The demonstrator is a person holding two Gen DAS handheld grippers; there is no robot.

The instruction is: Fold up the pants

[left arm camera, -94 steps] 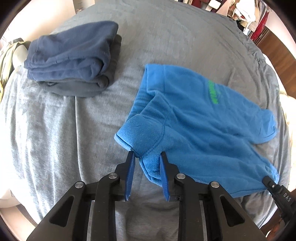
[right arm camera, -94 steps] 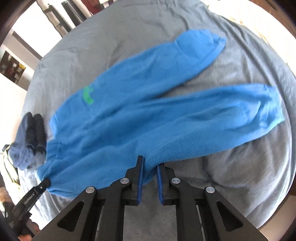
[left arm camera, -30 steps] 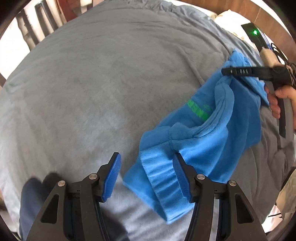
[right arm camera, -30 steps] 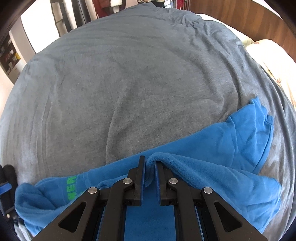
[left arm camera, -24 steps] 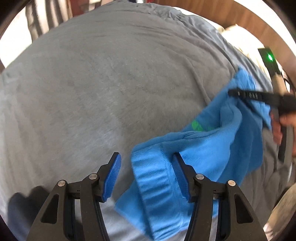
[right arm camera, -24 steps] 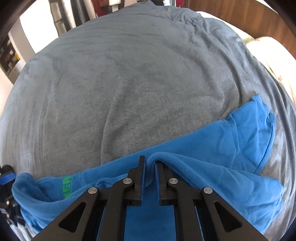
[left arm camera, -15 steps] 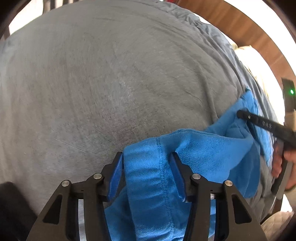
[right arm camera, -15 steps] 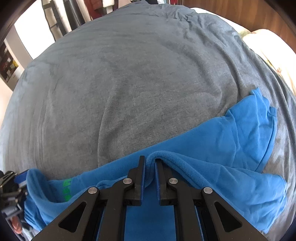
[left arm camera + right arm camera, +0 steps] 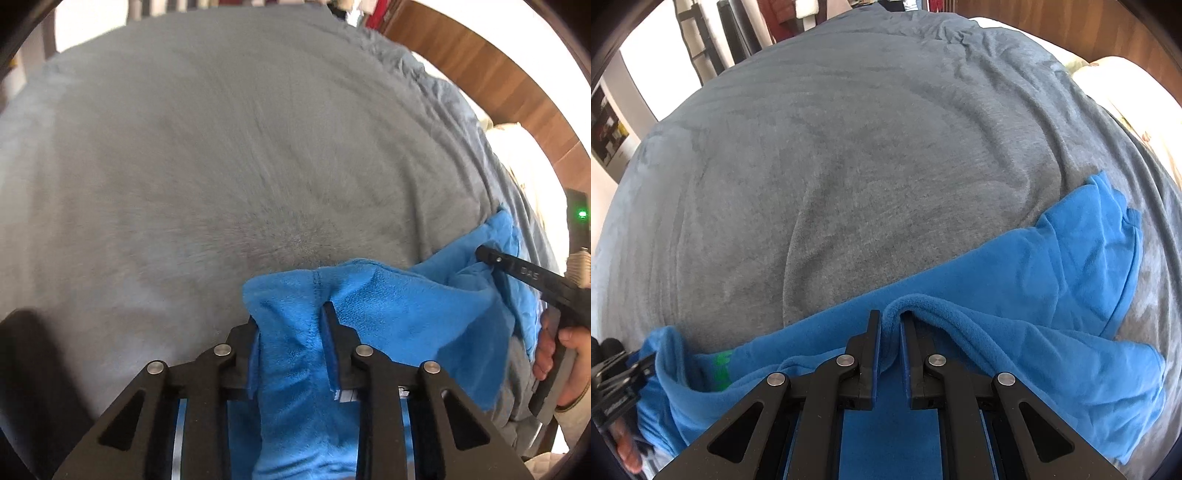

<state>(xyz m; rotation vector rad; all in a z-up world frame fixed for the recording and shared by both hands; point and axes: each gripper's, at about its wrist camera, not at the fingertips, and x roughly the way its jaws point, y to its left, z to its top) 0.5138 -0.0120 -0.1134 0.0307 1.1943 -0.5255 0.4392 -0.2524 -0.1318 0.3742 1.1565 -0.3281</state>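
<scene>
Bright blue fleece pants (image 9: 399,314) hang between both grippers above a grey bed cover (image 9: 240,155). My left gripper (image 9: 291,321) is shut on the bunched waistband end, with cloth filling the gap between the jaws. My right gripper (image 9: 889,321) is shut on a fold of the same pants (image 9: 1034,280); its black tip also shows at the right of the left wrist view (image 9: 517,269). A green logo (image 9: 722,360) shows at lower left. The leg ends (image 9: 1108,229) trail onto the cover at the right.
The grey cover (image 9: 849,166) fills both views. A wooden headboard (image 9: 480,74) and a pale pillow (image 9: 1137,96) lie at the far right. A dark ladder-like frame (image 9: 701,44) stands beyond the bed's far left edge.
My left gripper has closed on the waistband, which lay loose between open jaws a second ago. Both grippers have carried the pants across the bed; the folded dark clothes have left view.
</scene>
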